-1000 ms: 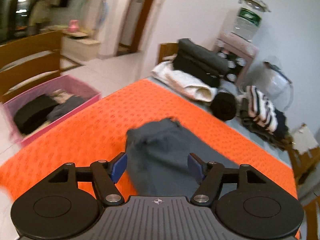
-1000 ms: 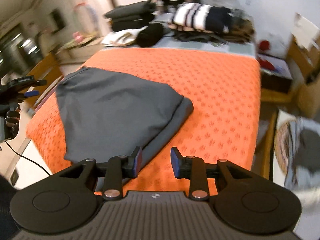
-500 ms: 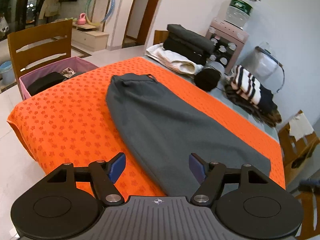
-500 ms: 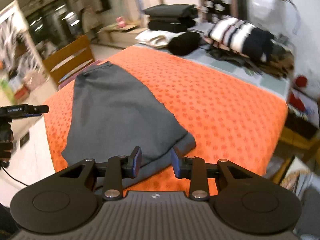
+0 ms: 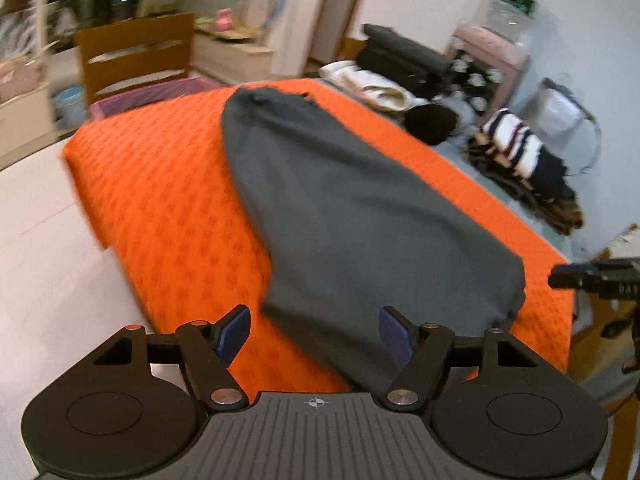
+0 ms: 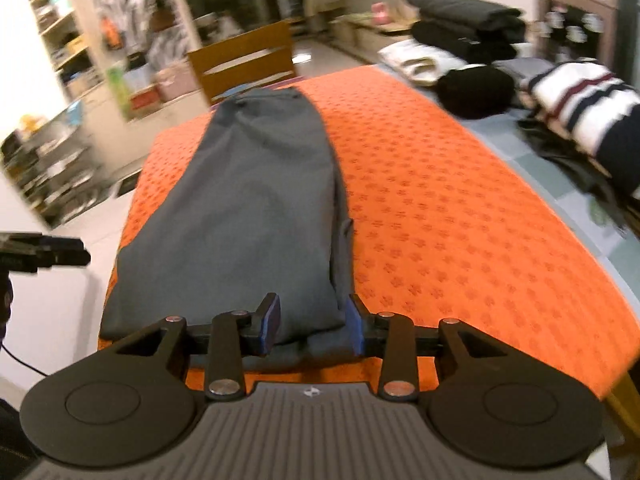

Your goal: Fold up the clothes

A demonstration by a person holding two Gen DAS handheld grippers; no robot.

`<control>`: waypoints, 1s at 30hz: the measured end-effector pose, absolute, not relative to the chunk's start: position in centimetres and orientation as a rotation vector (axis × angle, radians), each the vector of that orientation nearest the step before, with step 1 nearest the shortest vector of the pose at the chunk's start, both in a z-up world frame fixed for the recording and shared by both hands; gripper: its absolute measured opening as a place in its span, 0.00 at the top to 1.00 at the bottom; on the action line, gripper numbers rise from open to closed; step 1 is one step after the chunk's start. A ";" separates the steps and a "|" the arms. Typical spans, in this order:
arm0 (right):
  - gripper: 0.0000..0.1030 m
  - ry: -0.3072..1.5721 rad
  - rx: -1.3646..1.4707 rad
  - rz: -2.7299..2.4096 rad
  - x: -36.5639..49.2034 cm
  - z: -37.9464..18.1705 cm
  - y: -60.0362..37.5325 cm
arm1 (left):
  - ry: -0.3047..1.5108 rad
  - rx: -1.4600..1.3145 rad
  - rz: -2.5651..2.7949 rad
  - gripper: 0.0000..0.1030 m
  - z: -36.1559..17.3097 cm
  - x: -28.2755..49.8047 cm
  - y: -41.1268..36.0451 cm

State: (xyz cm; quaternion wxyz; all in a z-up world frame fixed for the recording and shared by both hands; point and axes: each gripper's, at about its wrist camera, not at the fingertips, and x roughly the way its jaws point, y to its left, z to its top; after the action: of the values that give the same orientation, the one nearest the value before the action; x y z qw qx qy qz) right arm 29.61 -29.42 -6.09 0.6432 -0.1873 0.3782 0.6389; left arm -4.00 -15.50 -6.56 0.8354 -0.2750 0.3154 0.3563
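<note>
Orange patterned cloth point(image 5: 168, 208) covers the desk under me, and the dark grey garment point(image 5: 352, 216) lies lengthwise along it, one end at the near edge and the other stretching away toward the far end.

My left hand-held gripper point(image 5: 315, 334) stands wide, its blue pads clear of everything; the near end of the grey garment shows between them, but below, and I am not gripping it. My right hand-held gripper point(image 6: 312, 325) is narrower and its jaws are opening; the garment's near hem sits in the gap between them, and I cannot tell whether the pads touch the fabric. Both point steeply down over the near edge of the desk, each visible at the margin of the other's view.

Farther along the right side, on the bare grey part of the desk, lie a striped sweater point(image 6: 584, 108), a black bundle point(image 6: 474, 90), and white clothes point(image 6: 420, 62) with a stack of folded dark clothes point(image 6: 464, 36) on top. A wooden chair point(image 5: 134, 54) stands beyond the far end, with a pink basket point(image 5: 148, 96) just before it. Shelves point(image 6: 60, 80) fill the blurred background.
</note>
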 end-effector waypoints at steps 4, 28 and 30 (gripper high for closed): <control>0.60 0.895 -0.419 1.531 30.7 -5.5 -28.3 | 0.646 -0.620 0.825 0.28 -6.7 -2.9 -19.4; 0.96 0.842 -0.754 2.062 33.4 -7.9 -23.6 | 0.621 -0.597 1.049 0.89 -9.5 2.9 -24.6; 0.96 0.813 -0.728 2.099 34.2 -6.8 -23.8 | 0.600 -0.584 1.068 0.89 -8.5 2.9 -25.0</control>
State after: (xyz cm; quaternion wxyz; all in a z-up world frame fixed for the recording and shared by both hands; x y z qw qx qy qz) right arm 34.19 -23.81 -6.75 0.3783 -0.2851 0.3180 0.8213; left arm 2.92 -24.99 -8.47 0.7784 -0.2702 0.2777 0.4940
